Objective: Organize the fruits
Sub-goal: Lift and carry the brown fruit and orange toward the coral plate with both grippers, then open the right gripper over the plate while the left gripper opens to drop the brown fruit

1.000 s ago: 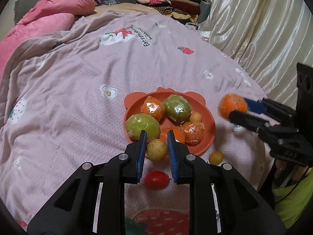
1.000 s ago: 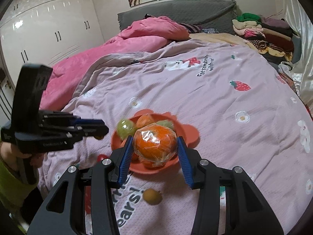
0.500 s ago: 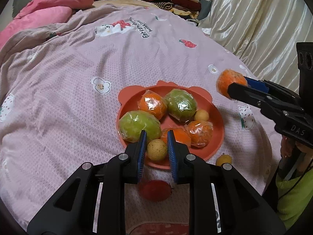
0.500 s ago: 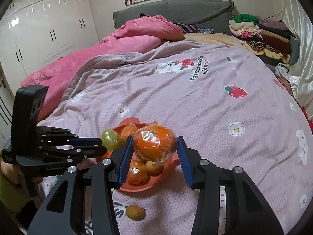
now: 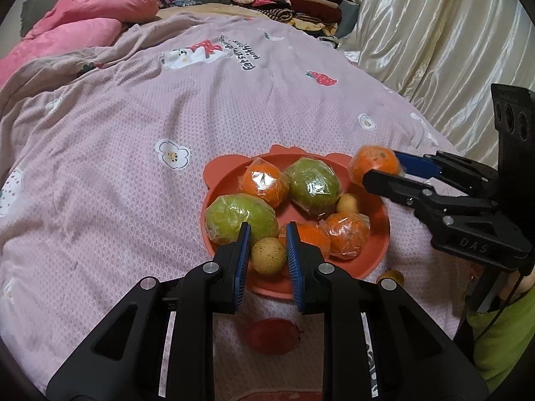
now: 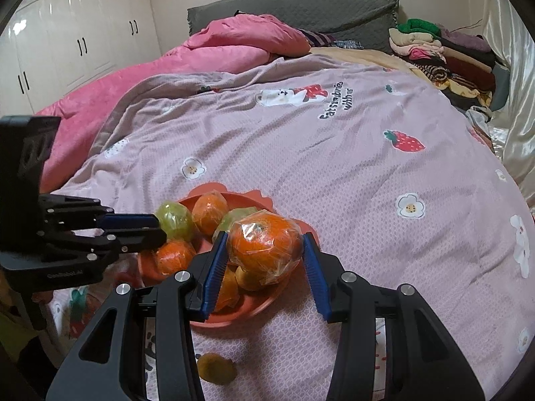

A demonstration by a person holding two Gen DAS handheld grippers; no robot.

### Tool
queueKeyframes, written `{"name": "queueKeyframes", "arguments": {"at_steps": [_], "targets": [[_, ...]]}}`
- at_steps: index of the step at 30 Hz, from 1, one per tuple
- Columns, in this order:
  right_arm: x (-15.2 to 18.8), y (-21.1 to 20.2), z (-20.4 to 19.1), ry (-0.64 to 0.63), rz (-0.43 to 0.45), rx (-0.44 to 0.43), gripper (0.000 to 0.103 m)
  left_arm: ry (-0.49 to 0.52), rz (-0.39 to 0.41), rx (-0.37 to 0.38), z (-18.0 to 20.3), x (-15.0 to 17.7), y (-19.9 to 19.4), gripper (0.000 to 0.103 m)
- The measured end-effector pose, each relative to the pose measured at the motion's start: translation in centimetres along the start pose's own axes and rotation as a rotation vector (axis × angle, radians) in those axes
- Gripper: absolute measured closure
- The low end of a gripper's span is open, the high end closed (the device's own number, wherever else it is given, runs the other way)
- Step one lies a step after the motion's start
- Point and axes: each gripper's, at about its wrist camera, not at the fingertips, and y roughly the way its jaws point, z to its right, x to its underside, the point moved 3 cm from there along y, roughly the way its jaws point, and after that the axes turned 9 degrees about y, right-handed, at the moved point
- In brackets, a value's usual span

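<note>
An orange-red plate [image 5: 381,234] lies on the pink bedspread and holds two wrapped green fruits, several wrapped oranges and a small yellow fruit [image 5: 347,203]. Over its near rim my left gripper [image 5: 267,244] is shut on a small round yellow-brown fruit [image 5: 267,256]. At the plate's right rim my right gripper [image 5: 384,170] is shut on a plastic-wrapped orange [image 5: 373,163]. In the right wrist view that wrapped orange [image 6: 264,247] sits between the blue pads of the right gripper [image 6: 264,245], above the plate [image 6: 240,314], and the left gripper [image 6: 160,230] reaches in from the left.
A red fruit [image 5: 272,334] lies on the bedspread under my left gripper. A small brown fruit [image 6: 215,371] lies just off the plate's near right side. Pink duvet [image 6: 234,50] and folded clothes [image 6: 434,53] are at the bed's far end; a cream curtain [image 5: 434,33] hangs on the right.
The right gripper has carried the wrapped orange lower and closer to the plate's right rim. The left gripper has barely shifted and still holds the small fruit.
</note>
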Motion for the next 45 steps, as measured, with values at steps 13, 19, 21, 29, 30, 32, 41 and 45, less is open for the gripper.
{"name": "queueKeyframes", "arguments": {"at_steps": [13,19,21,29,30,32,41,45], "targets": [[0.6,1.1,-0.1,-0.009,-0.018,0.015,0.059,0.002,0.003,-0.001,0.0,-0.1,0.0,0.088],[0.7,1.0,-0.1,-0.008,-0.018,0.01,0.057,0.003,0.003,-0.003,0.0,-0.1,0.0,0.088],[0.7,1.0,-0.1,-0.004,-0.02,0.007,0.057,0.002,0.003,-0.003,0.0,-0.1,0.0,0.088],[0.8,0.7,-0.2,0.001,-0.013,-0.008,0.046,0.003,0.003,-0.006,0.0,-0.1,0.0,0.088],[0.7,0.6,-0.2,0.001,-0.011,-0.008,0.045,0.003,0.003,-0.005,0.0,-0.2,0.0,0.088],[0.7,0.4,-0.2,0.003,-0.003,-0.009,0.043,0.005,0.002,-0.006,0.0,-0.2,0.0,0.088],[0.5,-0.2,0.3,0.021,0.017,-0.008,0.036,0.005,0.003,-0.008,0.0,-0.1,-0.1,0.088],[0.3,-0.6,0.4,0.026,0.027,-0.009,0.034,0.004,0.003,-0.008,0.0,-0.2,-0.1,0.088]]}}
